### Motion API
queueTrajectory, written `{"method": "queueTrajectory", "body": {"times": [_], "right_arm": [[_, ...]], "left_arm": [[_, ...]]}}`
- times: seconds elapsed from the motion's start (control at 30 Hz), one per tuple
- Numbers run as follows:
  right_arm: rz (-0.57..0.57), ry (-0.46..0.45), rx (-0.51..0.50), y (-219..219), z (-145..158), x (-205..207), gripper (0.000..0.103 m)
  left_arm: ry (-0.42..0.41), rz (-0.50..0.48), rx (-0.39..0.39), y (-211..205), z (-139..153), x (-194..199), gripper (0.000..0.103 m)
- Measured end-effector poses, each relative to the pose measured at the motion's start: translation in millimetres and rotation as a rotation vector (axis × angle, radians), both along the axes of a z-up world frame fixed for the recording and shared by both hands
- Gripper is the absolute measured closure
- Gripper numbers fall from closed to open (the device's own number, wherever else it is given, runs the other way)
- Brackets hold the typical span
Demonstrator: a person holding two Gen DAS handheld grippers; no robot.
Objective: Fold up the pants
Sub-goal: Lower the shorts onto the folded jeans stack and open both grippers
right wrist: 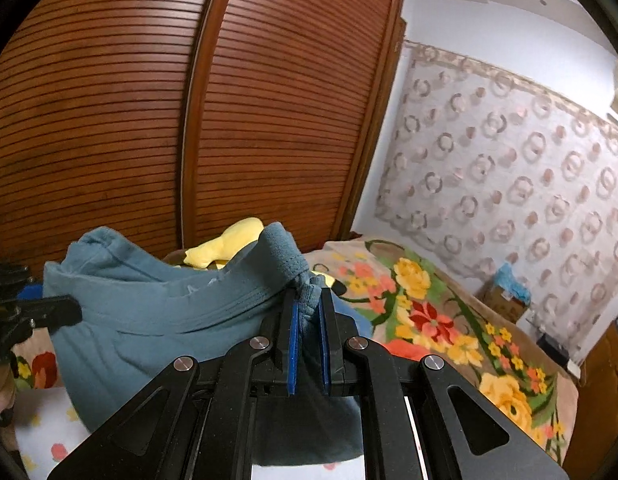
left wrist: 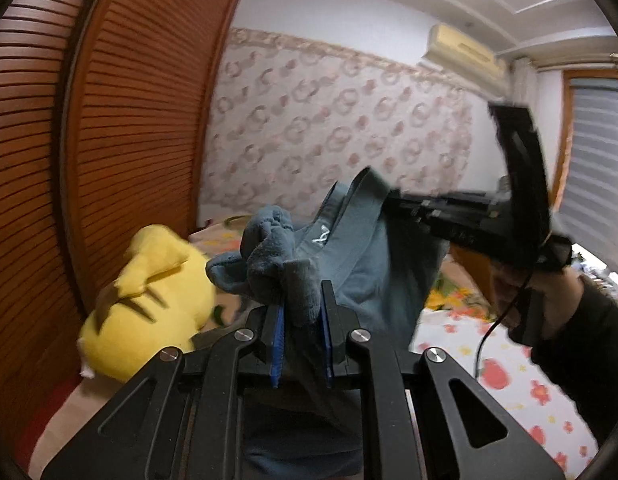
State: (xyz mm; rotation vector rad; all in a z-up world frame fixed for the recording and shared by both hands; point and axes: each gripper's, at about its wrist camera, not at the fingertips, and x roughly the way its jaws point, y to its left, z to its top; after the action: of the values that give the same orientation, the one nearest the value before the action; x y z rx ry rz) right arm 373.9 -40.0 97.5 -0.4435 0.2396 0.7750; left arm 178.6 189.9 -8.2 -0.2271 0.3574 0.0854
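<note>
Your pants (left wrist: 361, 264) are up in the air above the bed (left wrist: 521, 376), slung by the waistband between your two grippers, so the band runs side to side from one to the other while the rest of the cloth hangs down below it. Your left gripper (left wrist: 303, 320) has its jaws nearly closed, pinching a bunched wad of teal waistband between the blue pads (left wrist: 278, 336). Your right gripper (right wrist: 309, 320) does the same at the other end, jaws nearly closed on a gathered fold. Behind the cloth a yellow plush toy (left wrist: 149, 304) lies on the bed beside the slatted wooden wardrobe doors (right wrist: 189, 120). A flowered blanket (right wrist: 437, 312) covers the bed. By the patterned wall sits a cardboard box (right wrist: 503, 300) with something blue in it; what it is you cannot tell.
</note>
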Motion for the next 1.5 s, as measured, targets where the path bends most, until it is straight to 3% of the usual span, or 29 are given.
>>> {"method": "queueTrajectory", "body": {"times": [0.1, 0.4, 0.57, 0.87, 1.17, 1.33, 1.5], "right_arm": [[0.027, -0.009, -0.025, 9.7, -1.7, 6.8, 0.094], [0.048, 0.013, -0.065, 30.2, -10.5, 28.9, 0.094], [0.028, 0.022, -0.041, 28.2, -6.7, 27.1, 0.076], [0.029, 0.171, -0.010, 3.3, -21.1, 36.2, 0.074], [-0.067, 0.237, -0.011, 8.0, -34.7, 66.8, 0.074], [-0.066, 0.227, 0.030, 4.2, -25.9, 50.9, 0.074], [-0.067, 0.210, 0.070, -14.1, -25.6, 9.1, 0.074]], "left_arm": [[0.010, 0.022, -0.038, 6.5, -7.8, 0.8, 0.087], [0.060, 0.064, -0.048, 9.5, -22.0, 5.5, 0.087], [0.080, 0.062, -0.043, 6.6, -26.0, 6.8, 0.087], [0.106, 0.080, -0.052, 9.3, -35.1, 4.8, 0.084], [0.136, 0.074, -0.040, 8.9, -42.2, 3.5, 0.083], [0.156, 0.060, -0.005, 3.5, -34.5, 2.1, 0.083], [0.158, 0.047, 0.033, -3.9, -23.8, -7.6, 0.082]]}}
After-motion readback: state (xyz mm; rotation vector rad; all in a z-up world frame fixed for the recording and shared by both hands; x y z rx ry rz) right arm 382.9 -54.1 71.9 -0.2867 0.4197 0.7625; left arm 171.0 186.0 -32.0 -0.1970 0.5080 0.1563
